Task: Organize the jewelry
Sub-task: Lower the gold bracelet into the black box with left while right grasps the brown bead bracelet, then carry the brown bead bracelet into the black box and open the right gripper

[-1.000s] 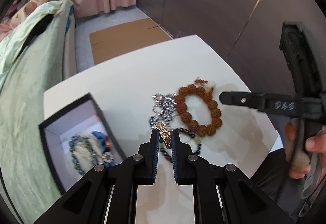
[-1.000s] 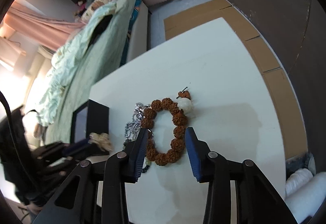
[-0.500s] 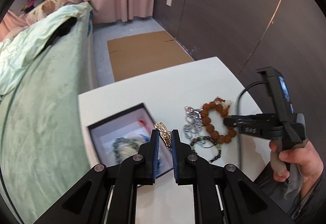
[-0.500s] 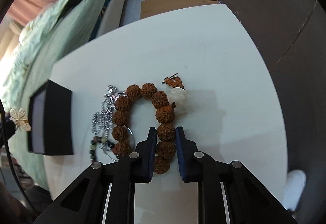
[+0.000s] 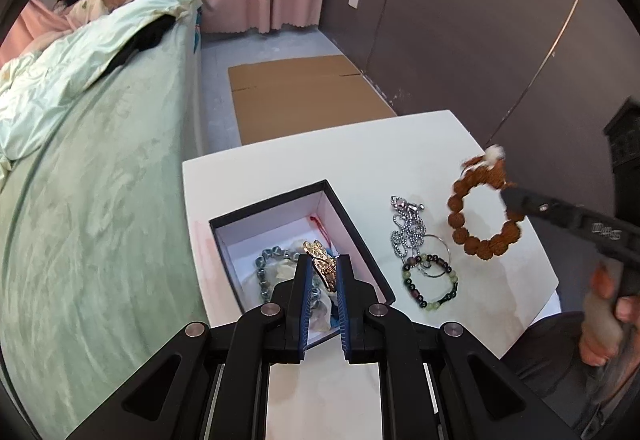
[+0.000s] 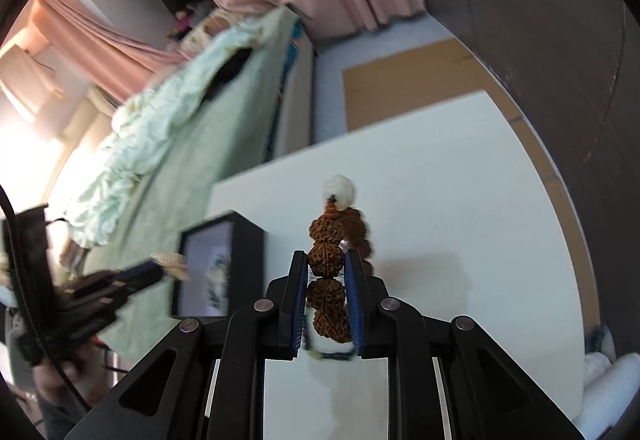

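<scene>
Currently, left tongs (image 5: pixel 323 272) are clamping a gold brooch (image 5: pixel 320 265) over the open box (image 5: pixel 356 236). Right tongs (image 6: pixel 328 282), having just closed, are gripping the brown bracelet (image 6: pixel 326 280) by its beads, hanging above the bench (image 6: pixel 460 200). Beads are probably rigid; the strand is likely swinging, so grip across a bead. Chain (image 5: pixel 406 230) and dark bracelet (image 5: pixel 430 282) are lying beside the box.

- One open black box (image 5: pixel 360 236) on my table, at nine o'clock of the loose pieces.
- Two bracelets outside it: brown seed beads (image 5: pixel 476 236), dark-and-green beads (image 5: pixel 430 282).
- One silver chain (image 5: pixel 406 228).
- One gold brooch (image 5: pixel 322 264).
</scene>
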A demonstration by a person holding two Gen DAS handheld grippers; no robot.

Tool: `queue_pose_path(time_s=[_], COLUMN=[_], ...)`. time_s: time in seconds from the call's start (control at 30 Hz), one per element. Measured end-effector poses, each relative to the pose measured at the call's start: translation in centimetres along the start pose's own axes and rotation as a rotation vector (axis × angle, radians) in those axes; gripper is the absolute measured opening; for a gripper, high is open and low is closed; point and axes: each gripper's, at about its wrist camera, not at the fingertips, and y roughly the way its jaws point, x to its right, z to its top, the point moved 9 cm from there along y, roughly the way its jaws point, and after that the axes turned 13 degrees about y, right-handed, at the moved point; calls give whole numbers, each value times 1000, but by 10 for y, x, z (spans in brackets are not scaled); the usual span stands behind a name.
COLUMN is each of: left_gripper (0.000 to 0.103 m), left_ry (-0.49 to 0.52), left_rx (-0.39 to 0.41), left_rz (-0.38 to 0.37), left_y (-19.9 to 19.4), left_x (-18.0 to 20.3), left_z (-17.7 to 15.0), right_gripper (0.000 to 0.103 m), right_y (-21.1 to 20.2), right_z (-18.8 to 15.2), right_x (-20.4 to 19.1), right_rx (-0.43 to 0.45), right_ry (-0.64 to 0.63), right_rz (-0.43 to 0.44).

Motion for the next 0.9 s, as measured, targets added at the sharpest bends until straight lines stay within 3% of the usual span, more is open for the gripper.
queue_pose_path(time_s=[0.13, 0.23, 0.4, 0.5, 0.9], left_gripper=[13, 22, 76, 82, 85], left_ry=[-1, -1, -40, -52, -129], left_rx=[-24, -56, -4, 20, 50], left_rz=[10, 19, 58, 63, 81], left_y=[7, 11, -9, -21, -43], left_x=[-3, -8, -30, -42, -83], left_z=[-1, -4, -7, -10, -28], right_gripper=[20, 20, 20, 20, 20], right_y=[-7, -10, -4, 6, 41], right_z=[-4, -9, -22, -34, -44], right_x=[-35, -60, -99, -119, -148], right_rx=[25, 37, 13, -8, -22], right_ry=[-15, -32, -47, -61, -47], right_rz=[95, 158, 253, 273, 252])
